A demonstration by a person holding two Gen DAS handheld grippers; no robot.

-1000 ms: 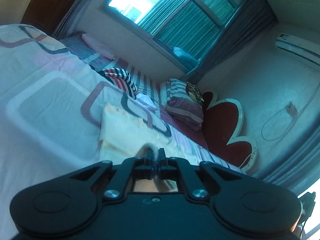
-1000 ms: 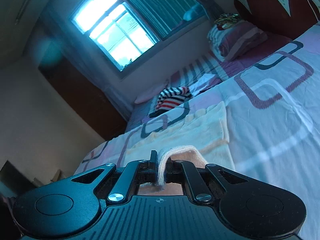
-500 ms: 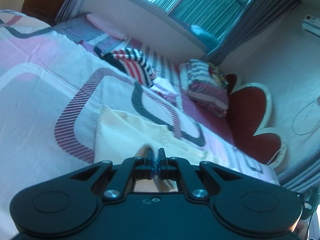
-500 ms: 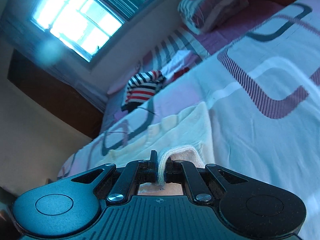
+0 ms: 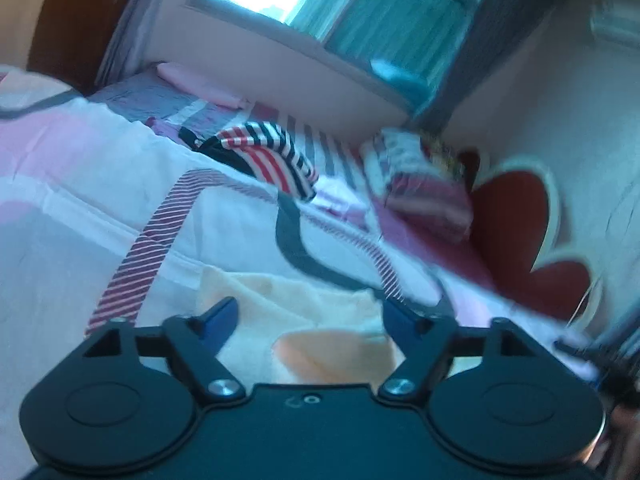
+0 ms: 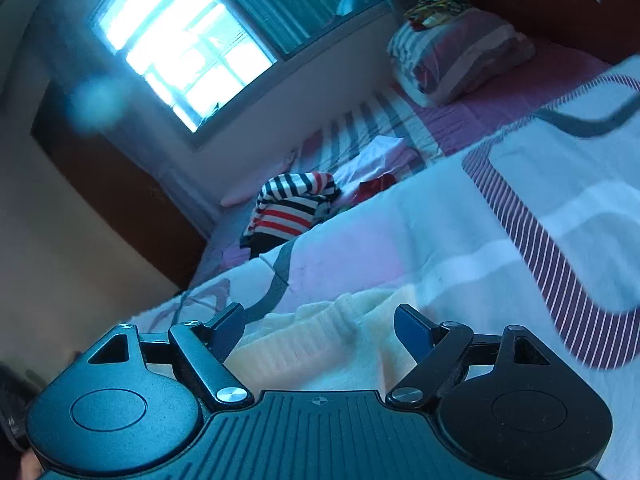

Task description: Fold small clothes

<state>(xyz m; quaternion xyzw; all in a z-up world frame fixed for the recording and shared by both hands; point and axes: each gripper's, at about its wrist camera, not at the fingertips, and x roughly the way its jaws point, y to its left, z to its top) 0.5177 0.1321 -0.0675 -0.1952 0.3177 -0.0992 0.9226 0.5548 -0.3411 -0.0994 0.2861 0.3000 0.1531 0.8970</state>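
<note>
A pale cream knitted garment (image 5: 304, 320) lies folded on the patterned bedspread (image 5: 100, 200), close under both grippers. In the left wrist view my left gripper (image 5: 310, 314) hangs just over it, jaws opening wide, blue pads apart and off the cloth. The same garment (image 6: 320, 340) shows its ribbed edge in the right wrist view, lying between the spread fingers of my right gripper (image 6: 320, 320). Its jaws are opening too, and the pads do not press on the fabric.
A red, white and black striped garment (image 5: 268, 156) lies heaped further up the bed, also seen as the striped heap (image 6: 292, 208). Beyond it are a striped pillow (image 6: 456, 56), a red headboard (image 5: 516, 216), white and red cloths (image 6: 376, 160), and a window (image 6: 188, 52).
Both grippers were shut on the cream garment's edge and have let go, their jaws now wide. Both have sunk toward the bed and the garment lies flat on the spread.
</note>
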